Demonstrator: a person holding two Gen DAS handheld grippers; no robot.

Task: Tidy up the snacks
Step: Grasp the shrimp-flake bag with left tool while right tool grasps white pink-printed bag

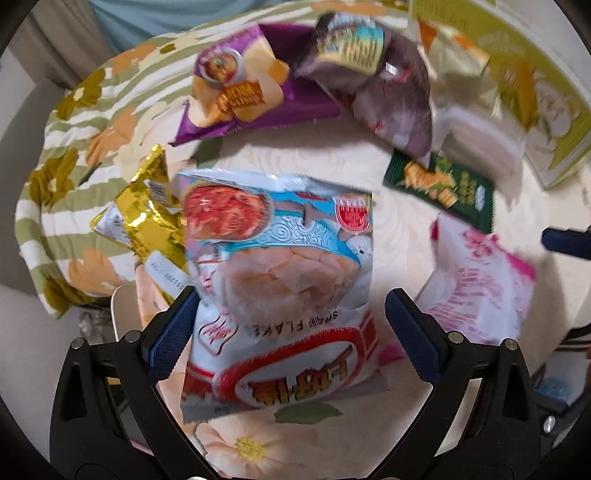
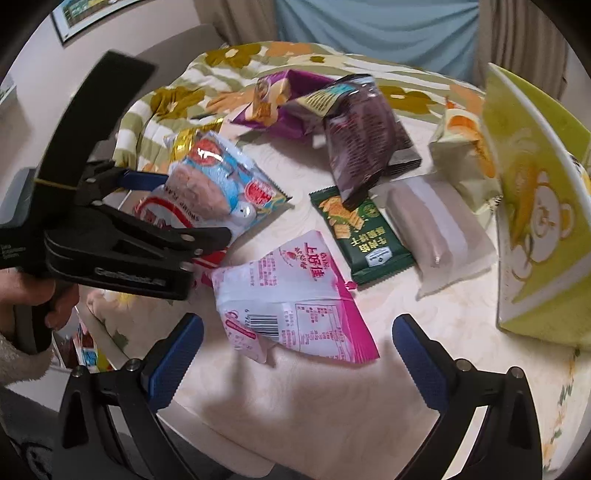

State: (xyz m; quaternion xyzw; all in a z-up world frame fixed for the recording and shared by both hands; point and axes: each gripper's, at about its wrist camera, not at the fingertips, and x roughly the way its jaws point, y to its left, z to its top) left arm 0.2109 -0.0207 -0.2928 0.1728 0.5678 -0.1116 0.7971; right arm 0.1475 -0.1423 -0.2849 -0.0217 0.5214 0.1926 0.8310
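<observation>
Home, likely a living or dining room: bench (image 2: 332, 387) under flowered cloth (image 2: 236, 70), curtains (image 2: 376, 33) behind, framed picture (image 2: 92, 14) on wall, chair (image 2: 173, 44) at far-left edge.

Snack bags are glossy crinkled plastic film: shrimp bag (image 1: 280, 280), pink bag (image 2: 291, 295), green cracker pack (image 2: 360, 236); the gold wrapper (image 1: 147, 214) looks like shiny metallic foil. Tablecloth (image 2: 332, 406) is smooth cream cloth with faint embossed swirls. Tongs are matt black plastic with textured blue pads (image 2: 177, 354).
</observation>
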